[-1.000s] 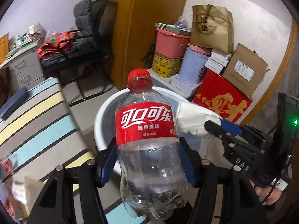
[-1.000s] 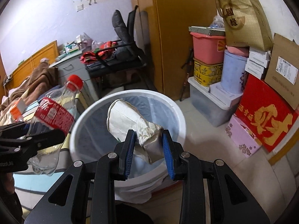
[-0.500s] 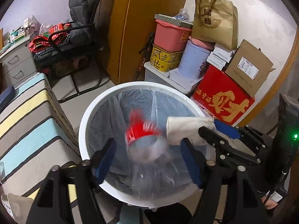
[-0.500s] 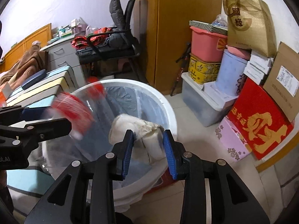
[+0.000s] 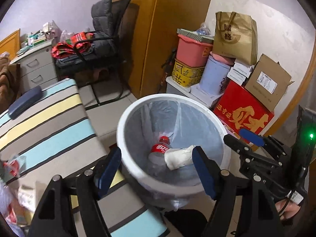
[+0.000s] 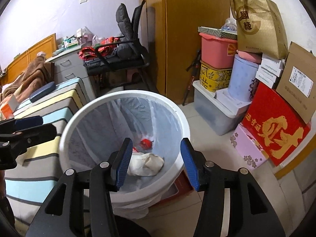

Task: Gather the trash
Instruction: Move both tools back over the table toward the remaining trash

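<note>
A white trash bin (image 5: 126, 118) lined with a clear bag stands on the floor; it also shows in the right wrist view (image 6: 65, 136). Inside it lie a clear cola bottle (image 5: 161, 150) with a red cap (image 6: 146, 143) and a crumpled white paper wad (image 5: 178, 157), also seen in the right wrist view (image 6: 147, 164). My left gripper (image 5: 156, 169) is open and empty above the bin's near rim. My right gripper (image 6: 155, 163) is open and empty over the bin; it shows from the side in the left wrist view (image 5: 244, 138).
A striped bed or bench (image 5: 43, 122) lies left of the bin, with loose wrappers (image 5: 13, 164) at its near end and a dark case (image 5: 25, 102). Stacked boxes (image 5: 243, 116), tubs (image 6: 215, 53) and a paper bag (image 6: 258, 25) fill the right wall. A chair (image 6: 122, 55) stands behind.
Both grippers have opened. The cola bottle fell from my left gripper and the paper wad from my right; both now lie in the bin.
</note>
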